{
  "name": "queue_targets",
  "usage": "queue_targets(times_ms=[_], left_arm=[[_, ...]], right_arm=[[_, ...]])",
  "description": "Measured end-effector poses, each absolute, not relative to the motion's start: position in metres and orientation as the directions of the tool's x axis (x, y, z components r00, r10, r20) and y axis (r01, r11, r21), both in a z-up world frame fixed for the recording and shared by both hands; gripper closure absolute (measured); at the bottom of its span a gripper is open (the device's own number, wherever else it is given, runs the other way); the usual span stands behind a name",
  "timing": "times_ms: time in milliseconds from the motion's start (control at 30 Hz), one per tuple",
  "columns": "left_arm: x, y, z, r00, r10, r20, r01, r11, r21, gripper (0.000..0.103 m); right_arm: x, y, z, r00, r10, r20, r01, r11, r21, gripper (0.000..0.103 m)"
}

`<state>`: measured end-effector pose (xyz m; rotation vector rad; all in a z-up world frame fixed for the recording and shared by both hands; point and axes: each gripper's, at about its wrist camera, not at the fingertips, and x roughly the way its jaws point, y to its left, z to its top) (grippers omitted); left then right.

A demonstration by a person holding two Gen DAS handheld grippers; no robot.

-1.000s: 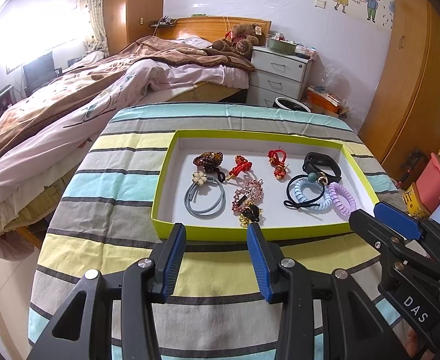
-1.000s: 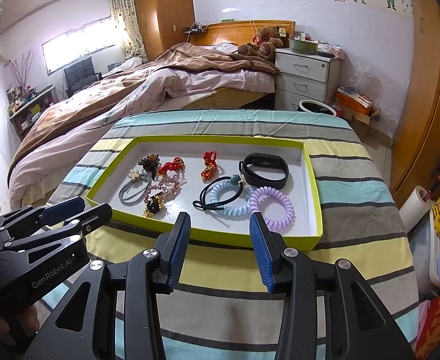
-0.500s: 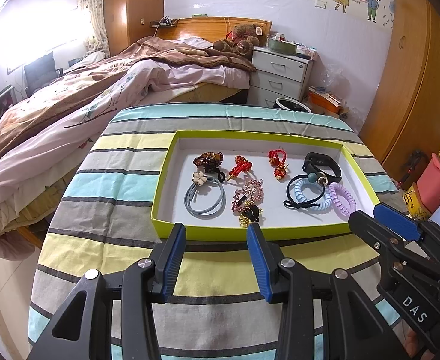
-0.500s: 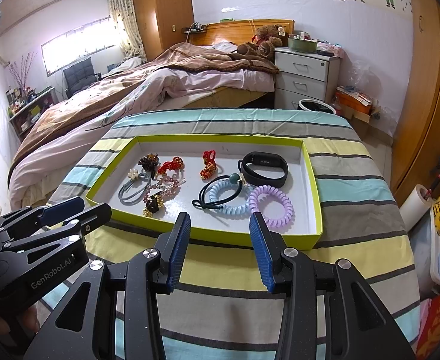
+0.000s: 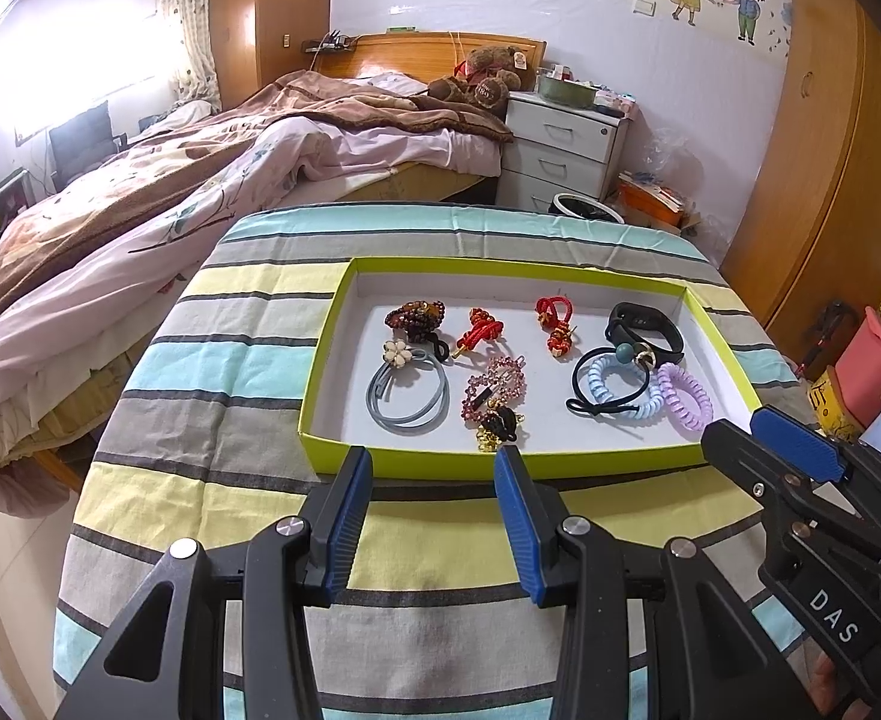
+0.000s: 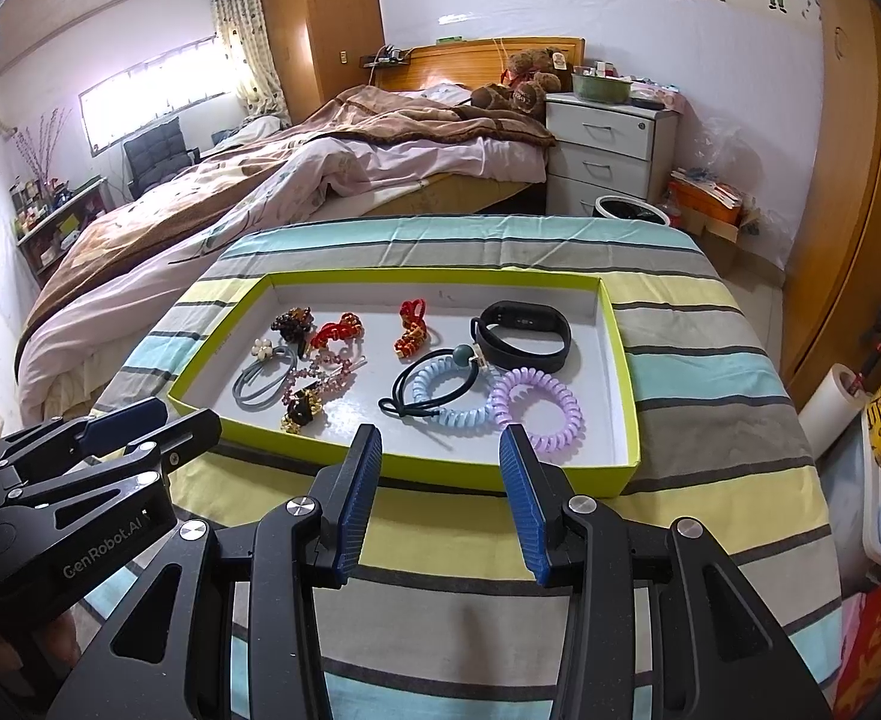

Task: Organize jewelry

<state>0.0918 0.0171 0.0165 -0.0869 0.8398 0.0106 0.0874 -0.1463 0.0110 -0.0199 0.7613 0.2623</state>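
A lime-edged white tray (image 5: 320, 384) (image 6: 626, 396) on the striped table holds several hair ties, clips and bracelets: a grey tie with a flower (image 5: 407, 390), a pink beaded clip (image 5: 494, 387), red knots (image 5: 554, 321), a black band (image 5: 644, 327) (image 6: 524, 336), a blue coil (image 6: 449, 396) and a purple coil (image 5: 686, 396) (image 6: 539, 408). My left gripper (image 5: 431, 468) is open and empty just before the tray's near rim. My right gripper (image 6: 440, 450) is open and empty at the near rim, by the coils.
The table wears a striped cloth (image 5: 224, 372). A bed (image 5: 200, 180) lies behind left, a white nightstand (image 5: 566, 144) behind, a wardrobe (image 5: 812, 180) to the right. Boxes and clutter (image 5: 872, 372) stand beside the table's right edge.
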Motion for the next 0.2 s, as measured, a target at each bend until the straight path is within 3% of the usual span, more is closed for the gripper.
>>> queue_targets(times_ms=[200], left_arm=[[0.0912, 0.0169, 0.016, 0.665, -0.028, -0.747, -0.041, 0.996, -0.073, 0.061]], right_arm=[[0.0884, -0.1471, 0.0108, 0.693, 0.228, -0.684, -0.242, 0.967, 0.078, 0.061]])
